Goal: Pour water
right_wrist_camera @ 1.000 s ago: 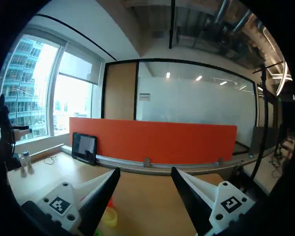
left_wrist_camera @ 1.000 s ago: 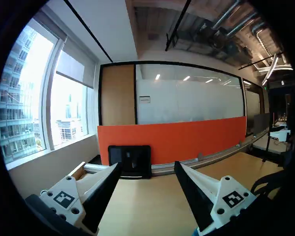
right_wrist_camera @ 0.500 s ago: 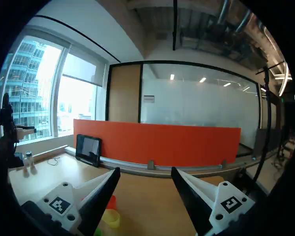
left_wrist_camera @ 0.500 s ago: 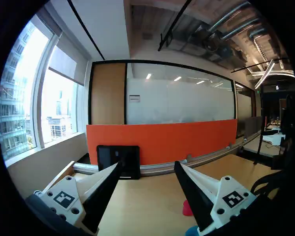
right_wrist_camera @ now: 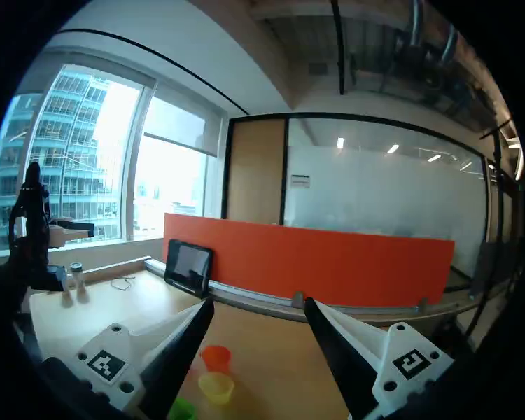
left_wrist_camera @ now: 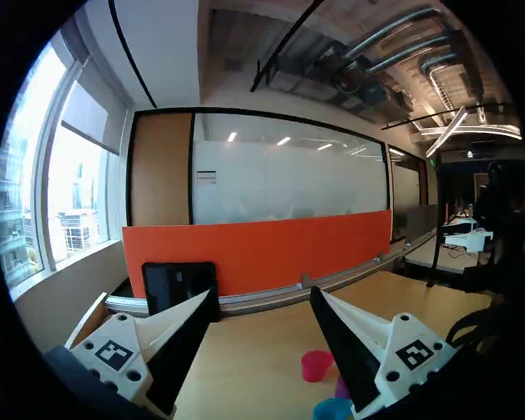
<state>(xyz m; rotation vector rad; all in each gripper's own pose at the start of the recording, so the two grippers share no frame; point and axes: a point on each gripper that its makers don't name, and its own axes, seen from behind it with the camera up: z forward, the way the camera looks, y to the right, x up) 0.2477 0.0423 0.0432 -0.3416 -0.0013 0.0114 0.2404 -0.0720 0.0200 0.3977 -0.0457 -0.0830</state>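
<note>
My left gripper is open above a wooden desk, nothing between its fingers. Below and to its right stand a pink cup, a blue cup and part of a purple cup by the right finger. My right gripper is open too and holds nothing. Under it on the desk sit an orange cup, a yellow cup and a green cup at the bottom edge. A small bottle stands far left on the desk.
An orange divider panel runs along the desk's far edge, with a dark tablet propped against it. Large windows are on the left. A dark stand rises at the far left. More desks lie to the right.
Both views have swung: the left one rightward and down, bringing pink, blue and purple cups into sight; the right one leftward and down, showing the orange and yellow cups fully and a green one.
</note>
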